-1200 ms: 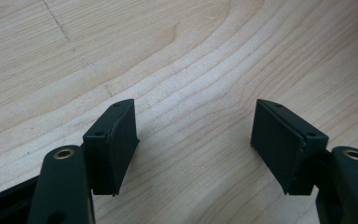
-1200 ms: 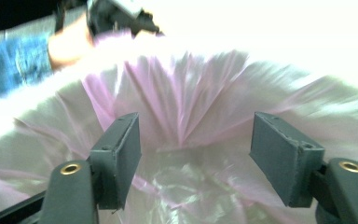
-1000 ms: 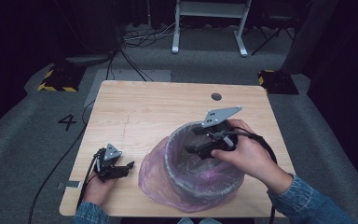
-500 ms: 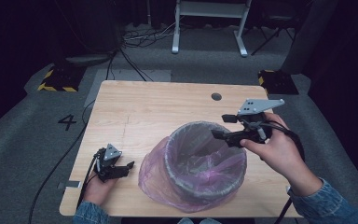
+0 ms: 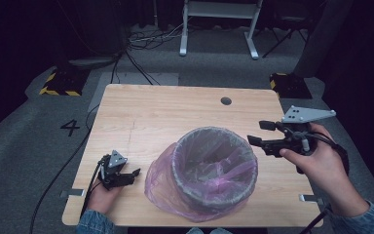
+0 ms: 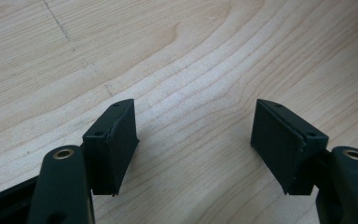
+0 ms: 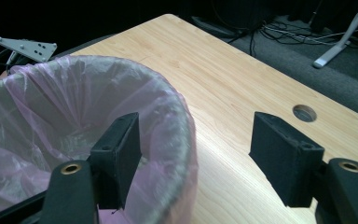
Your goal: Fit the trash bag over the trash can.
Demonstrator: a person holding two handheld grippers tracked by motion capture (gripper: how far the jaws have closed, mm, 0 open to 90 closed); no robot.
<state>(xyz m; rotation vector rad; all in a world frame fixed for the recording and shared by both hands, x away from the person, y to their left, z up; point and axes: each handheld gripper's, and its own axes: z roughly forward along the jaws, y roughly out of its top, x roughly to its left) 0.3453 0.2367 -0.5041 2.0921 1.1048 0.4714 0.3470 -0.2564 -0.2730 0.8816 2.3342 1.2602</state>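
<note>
Waste bin stands upright on the counter, slightly toward 5 o'clock of its centre, with a pink bag liner folded over the rim and slack film pooled on the wood from about 6 to 9 o'clock of the bin's base. The fold looks seated around the rim, which I read as the lining being largely fitted; the spilled skirt low on the near-left side suggests the bag is oversized rather than still loose. Right tool hangs at 3 o'clock of the bin, just outside the rim and above the wood, jaws spread with nothing between them; in the right gripper view the rim with its liner lies beside the near jaw, and I cannot tell whether the film touches that jaw (no pad bears on it). That placement fits a hand clear of the bag, or one lined up to tug the rim fold at that side. Left tool rests low at 9 o'clock of the bin, near the counter's front-left corner, apart from the pooled film; jaws spread over bare wood grain, pinching nothing. Likely parked there to stay out of the other hand's way. Cable hole at 12 o'clock of the bin, well apart from it
</note>
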